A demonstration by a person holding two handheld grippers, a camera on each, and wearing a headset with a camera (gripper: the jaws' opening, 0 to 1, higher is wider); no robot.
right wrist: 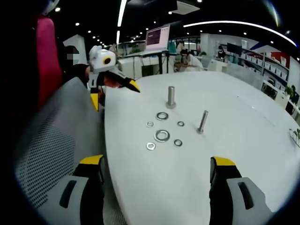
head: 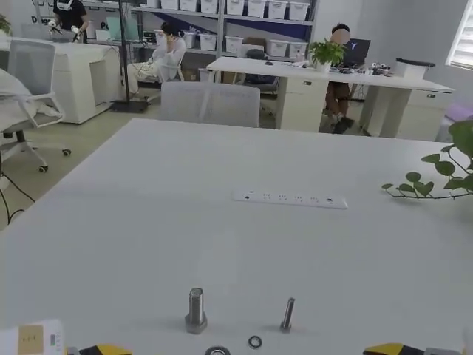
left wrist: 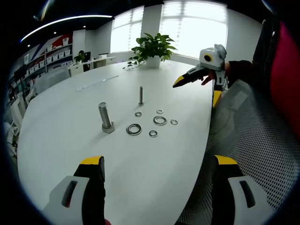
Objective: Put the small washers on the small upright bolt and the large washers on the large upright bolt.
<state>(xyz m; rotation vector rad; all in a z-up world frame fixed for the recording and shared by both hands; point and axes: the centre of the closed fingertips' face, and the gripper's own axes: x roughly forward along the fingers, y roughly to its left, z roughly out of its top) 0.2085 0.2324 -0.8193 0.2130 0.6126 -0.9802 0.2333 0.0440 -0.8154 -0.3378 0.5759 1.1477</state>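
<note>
Print on the white card (head: 31, 339) at the near left edge of the counter (head: 133, 222) is too small to read (it has a yellowish patch, that much I can tell). The power strip (head: 290, 199) lying across the middle of the counter shows a row of sockets, but its markings are blurred.

Now the count. Two bolts stand near each other: one large upright bolt (left wrist: 106, 119), resting on its hex head, and one small upright bolt (left wrist: 140, 95). Both shanks are bare. Six washers lie flat on the counter just beside them, on the person's side: two large washers (left wrist: 134, 129) and four small washers (left wrist: 153, 133). They are loosely scattered, and none touches a bolt as far as I can tell. In the right gripper view the two large ones lie one behind the other, in line with the large bolt, with small ones on either side.

There are two grippers, both with yellow-tipped jaws. The left hand-held gripper (left wrist: 158, 161) hovers at the counter's edge with its jaws wide apart and empty. The right hand-held gripper (right wrist: 157, 161) is likewise spread and empty, facing the washers from the opposite side. Both are well apart from the washers. One potted plant (left wrist: 152, 49) stands at the far end of the counter.
</note>
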